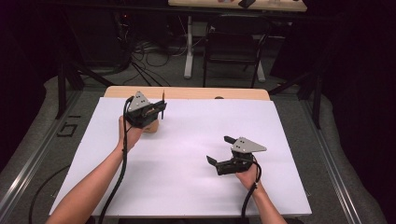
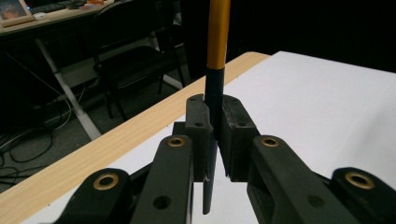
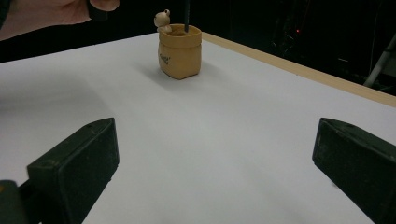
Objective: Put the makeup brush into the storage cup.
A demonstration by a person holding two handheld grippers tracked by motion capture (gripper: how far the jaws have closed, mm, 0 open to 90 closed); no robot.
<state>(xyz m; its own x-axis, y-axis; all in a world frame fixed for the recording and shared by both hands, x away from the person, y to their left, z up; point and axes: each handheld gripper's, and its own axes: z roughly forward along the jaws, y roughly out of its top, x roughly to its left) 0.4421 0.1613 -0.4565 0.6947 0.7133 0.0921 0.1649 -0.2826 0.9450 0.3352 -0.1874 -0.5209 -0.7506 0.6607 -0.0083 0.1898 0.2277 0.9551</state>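
While the left gripper point(image 2: 215, 135) clamps a black-and-gold pen point(image 2: 218, 42) upright over the tan ceramic sack-shaped pot point(image 3: 180, 51) on the white tabletop point(image 1: 196, 154), the likely next move is lowering or lifting it straight; the right gripper point(image 1: 220, 150) rests wide open, empty.

Pen point(image 2: 218, 56) top beyond frame edge

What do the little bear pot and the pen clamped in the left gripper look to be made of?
Bear pot: probably glazed ceramic or resin, tan, with a soft sheen and moulded sack folds. Pen: gold section looks like brushed metal or metallic paint, dark lower part like matte plastic. Neither is certain by look.
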